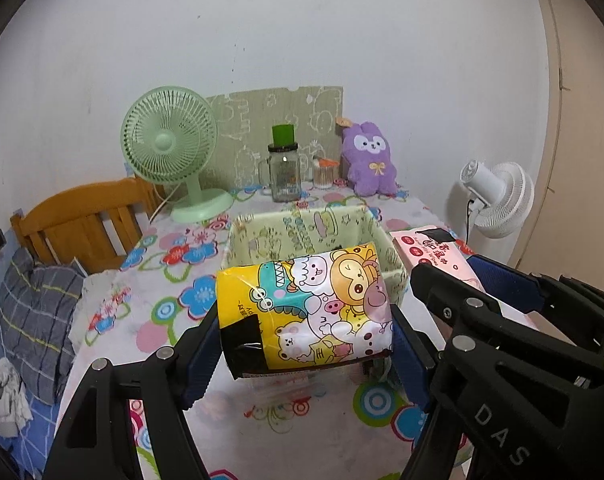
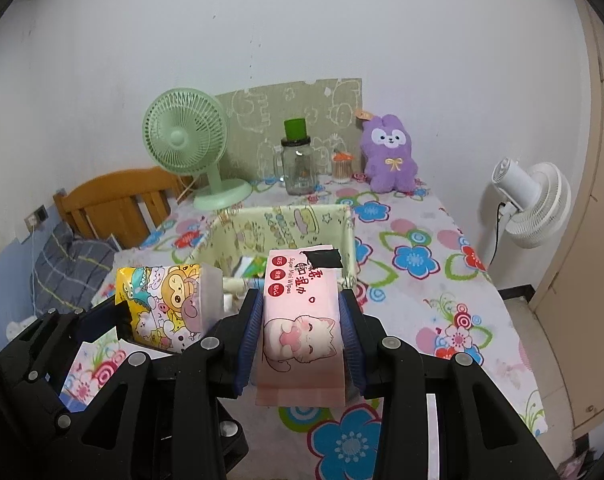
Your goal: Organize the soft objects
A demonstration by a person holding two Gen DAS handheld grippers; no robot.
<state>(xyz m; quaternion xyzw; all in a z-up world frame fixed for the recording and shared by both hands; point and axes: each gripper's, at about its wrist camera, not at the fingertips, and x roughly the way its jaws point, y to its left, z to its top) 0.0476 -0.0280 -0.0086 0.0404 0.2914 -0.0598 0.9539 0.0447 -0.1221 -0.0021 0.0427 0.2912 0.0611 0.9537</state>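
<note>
My left gripper [image 1: 304, 334] is shut on a yellow cartoon tissue pack [image 1: 310, 312] and holds it above the table, just in front of the pale green fabric box [image 1: 261, 240]. My right gripper [image 2: 299, 316] is shut on a pink wet-wipes pack [image 2: 299, 312] and holds it in front of the same box [image 2: 237, 224]. The pink pack also shows in the left wrist view [image 1: 438, 248], and the yellow pack in the right wrist view [image 2: 161, 300]. Some items lie inside the box, partly hidden.
On the floral tablecloth [image 2: 422, 288] at the back stand a green desk fan [image 1: 169, 148], a glass jar with green lid [image 1: 283, 168], a cotton-swab pot [image 1: 326, 174] and a purple plush bunny [image 1: 370, 156]. A white floor fan [image 2: 530, 204] stands right, a wooden headboard [image 1: 85, 216] left.
</note>
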